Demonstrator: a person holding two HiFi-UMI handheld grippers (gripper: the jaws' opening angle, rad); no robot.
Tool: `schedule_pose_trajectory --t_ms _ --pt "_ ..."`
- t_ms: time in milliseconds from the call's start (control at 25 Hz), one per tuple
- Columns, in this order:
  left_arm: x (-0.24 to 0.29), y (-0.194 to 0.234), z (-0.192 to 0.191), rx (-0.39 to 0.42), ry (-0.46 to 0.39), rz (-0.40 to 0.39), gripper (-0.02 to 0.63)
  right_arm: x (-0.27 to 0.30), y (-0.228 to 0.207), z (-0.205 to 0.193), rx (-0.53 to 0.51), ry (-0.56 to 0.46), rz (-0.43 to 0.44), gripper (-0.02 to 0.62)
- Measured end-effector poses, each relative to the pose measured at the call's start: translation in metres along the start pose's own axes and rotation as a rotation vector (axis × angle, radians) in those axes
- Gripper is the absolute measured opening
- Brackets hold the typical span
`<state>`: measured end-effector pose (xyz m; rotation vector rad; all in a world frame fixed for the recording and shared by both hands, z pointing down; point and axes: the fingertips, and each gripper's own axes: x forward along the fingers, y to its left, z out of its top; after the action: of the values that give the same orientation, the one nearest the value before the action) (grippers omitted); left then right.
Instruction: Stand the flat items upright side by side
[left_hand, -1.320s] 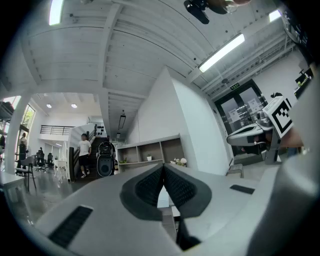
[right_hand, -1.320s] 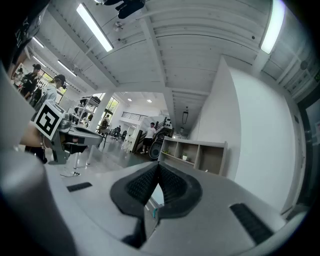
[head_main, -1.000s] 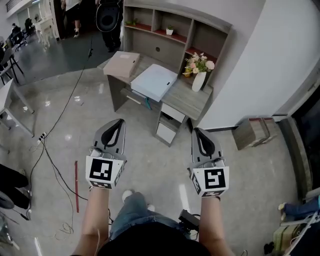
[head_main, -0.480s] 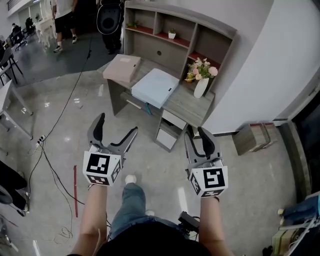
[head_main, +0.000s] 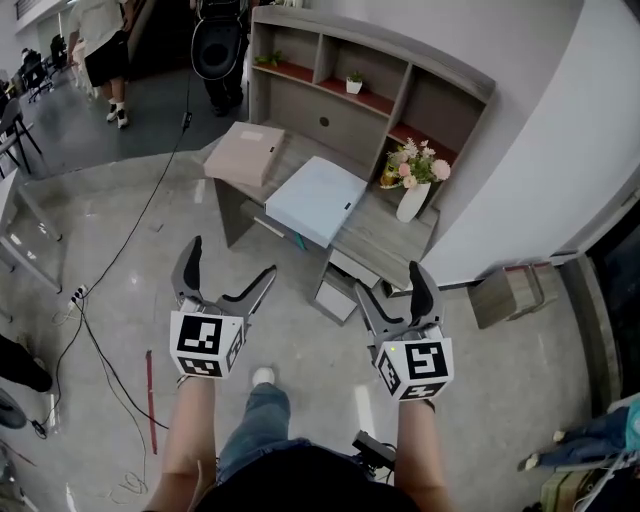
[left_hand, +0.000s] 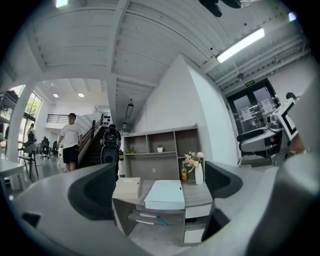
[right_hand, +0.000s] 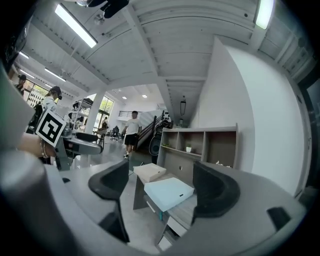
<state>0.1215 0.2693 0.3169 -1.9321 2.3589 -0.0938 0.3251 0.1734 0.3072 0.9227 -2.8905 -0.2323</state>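
Head view: flowers (head_main: 413, 160) stand in white vase (head_main: 411, 203) near flat blue box (head_main: 315, 198)

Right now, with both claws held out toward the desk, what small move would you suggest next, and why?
Probably carry both toward the light blue box. The left claw and right claw have just been opening with nothing between them, well short of the desk, where that box and the beige box lie flat.

Bright, even indoor light; a ceiling strip light (left_hand: 240, 45) glares white high above the worktop (left_hand: 195, 195), and the polished floor (head_main: 130, 250) beside it shows pale reflections. Gripper views bulge toward dark corners, their near fingers (right_hand: 111, 184) softly blurred.
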Motion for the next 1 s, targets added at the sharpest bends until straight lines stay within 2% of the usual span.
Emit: schedule_pose_trajectory --t_ms 400,680,1000 --pt "0.109 0.074 -0.016 0.005 0.002 -0.036 0.538 0.117 -0.026 0.000 0.026 0.037 -0.056 0.390" --pt "0.178 0.133 -0.023 -0.032 0.007 -0.077 0.538 0.199 -0.030 0.003 0.023 0.052 -0.109 0.389" --pt "0.229 0.152 -0.048 -0.068 0.053 -0.143 0.537 0.243 -0.033 -0.018 0.035 0.126 -0.127 0.388"
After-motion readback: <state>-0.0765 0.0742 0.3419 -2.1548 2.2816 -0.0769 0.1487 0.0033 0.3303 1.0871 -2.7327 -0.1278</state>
